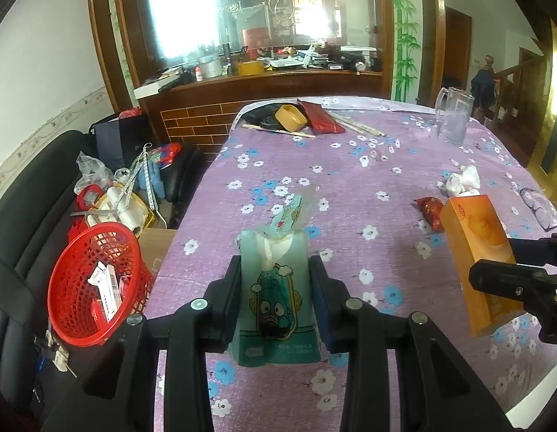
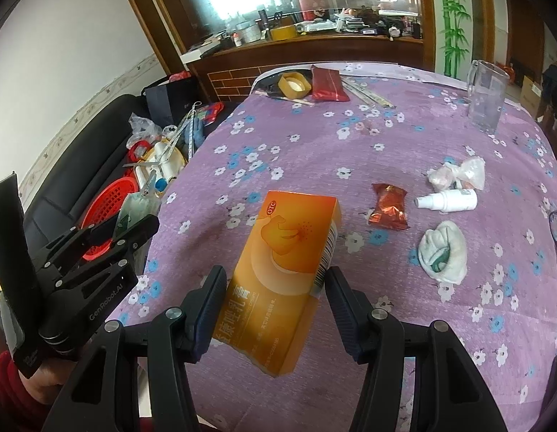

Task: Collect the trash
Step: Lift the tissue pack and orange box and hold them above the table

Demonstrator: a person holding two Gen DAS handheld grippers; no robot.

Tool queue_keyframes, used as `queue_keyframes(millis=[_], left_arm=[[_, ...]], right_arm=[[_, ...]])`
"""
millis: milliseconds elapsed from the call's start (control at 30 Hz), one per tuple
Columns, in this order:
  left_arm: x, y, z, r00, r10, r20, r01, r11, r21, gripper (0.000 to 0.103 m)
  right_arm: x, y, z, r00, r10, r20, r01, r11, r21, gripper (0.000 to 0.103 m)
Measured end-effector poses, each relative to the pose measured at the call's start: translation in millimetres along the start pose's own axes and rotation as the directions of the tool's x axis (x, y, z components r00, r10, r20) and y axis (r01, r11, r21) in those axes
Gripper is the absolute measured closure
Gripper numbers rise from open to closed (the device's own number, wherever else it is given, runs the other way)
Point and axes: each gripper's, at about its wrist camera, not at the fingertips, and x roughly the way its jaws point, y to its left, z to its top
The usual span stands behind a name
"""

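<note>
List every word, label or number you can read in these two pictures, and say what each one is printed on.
"OTC": top corner of the orange medicine box.
"康唑乳膏": large characters down the same box; the smaller lines beneath are blurred.
"GenRobot.AI": side of the left gripper.
Tissue pack: bottom print too small to read.
White spray bottle: label unreadable.

Left claw (image 1: 275, 270) grips green tissue pack (image 1: 276, 306) beside red basket (image 1: 95, 284)
</note>
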Motion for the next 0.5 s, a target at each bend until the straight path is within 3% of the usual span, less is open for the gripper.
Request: queue_keyframes(millis=[500], left_arm=[[0.8,10.2,-5.9,1.000,0.021,-0.006,-0.021,0.999,-0.038,0.069]], right_arm=[[8.5,9.7,1.6,1.000,0.012,-0.022,-0.012,0.999,-0.041,0.042]])
